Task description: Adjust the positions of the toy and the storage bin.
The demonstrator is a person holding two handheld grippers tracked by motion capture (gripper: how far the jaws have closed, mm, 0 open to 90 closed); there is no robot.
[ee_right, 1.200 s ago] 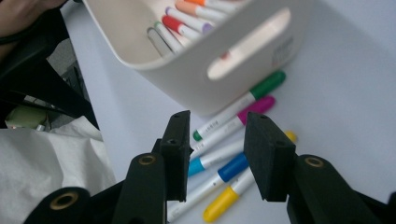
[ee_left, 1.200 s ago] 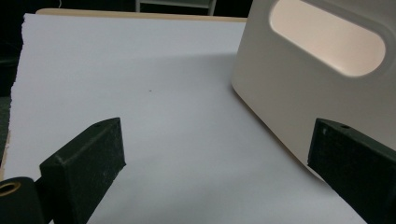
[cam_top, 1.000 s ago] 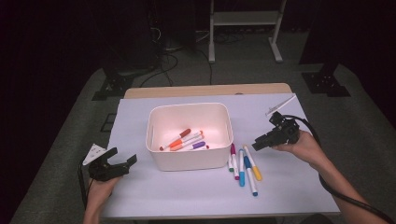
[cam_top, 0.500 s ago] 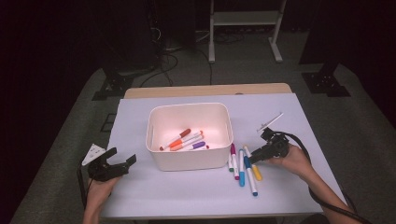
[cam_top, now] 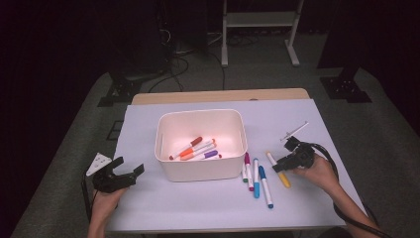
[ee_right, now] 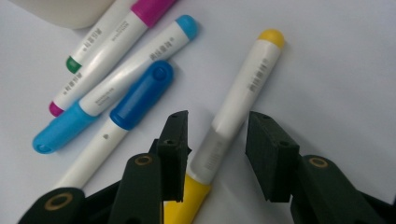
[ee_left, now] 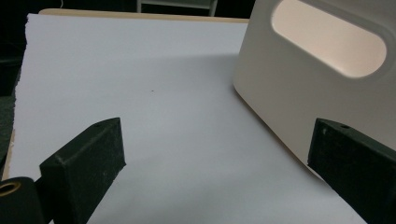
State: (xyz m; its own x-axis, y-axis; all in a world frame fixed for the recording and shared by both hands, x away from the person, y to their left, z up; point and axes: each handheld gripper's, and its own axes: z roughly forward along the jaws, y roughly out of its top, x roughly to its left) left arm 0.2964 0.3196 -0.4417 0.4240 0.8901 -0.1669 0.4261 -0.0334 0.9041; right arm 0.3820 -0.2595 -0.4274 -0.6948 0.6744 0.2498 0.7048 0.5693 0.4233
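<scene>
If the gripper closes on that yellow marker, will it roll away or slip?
The yellow marker looks round and smooth, so a nudge would probably roll it. It seems rigid and light, likely easy to lift. The right gripper straddles its barrel, jaws just closing, pads apparently not yet pressing.

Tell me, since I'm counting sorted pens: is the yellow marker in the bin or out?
Out. The yellow marker lies on the table beside the white bin, between the right gripper's jaws.

The yellow marker [ee_right: 243, 98] looks like smooth plastic with a glossy white barrel, as do the markers [ee_right: 116, 70] left of it. The bin [cam_top: 200, 168] is matt cream plastic on a matt, paper-like white sheet [cam_top: 317, 134]. The right gripper [ee_right: 212, 154] has matt black, slightly rough pads [ee_right: 271, 154].
</scene>
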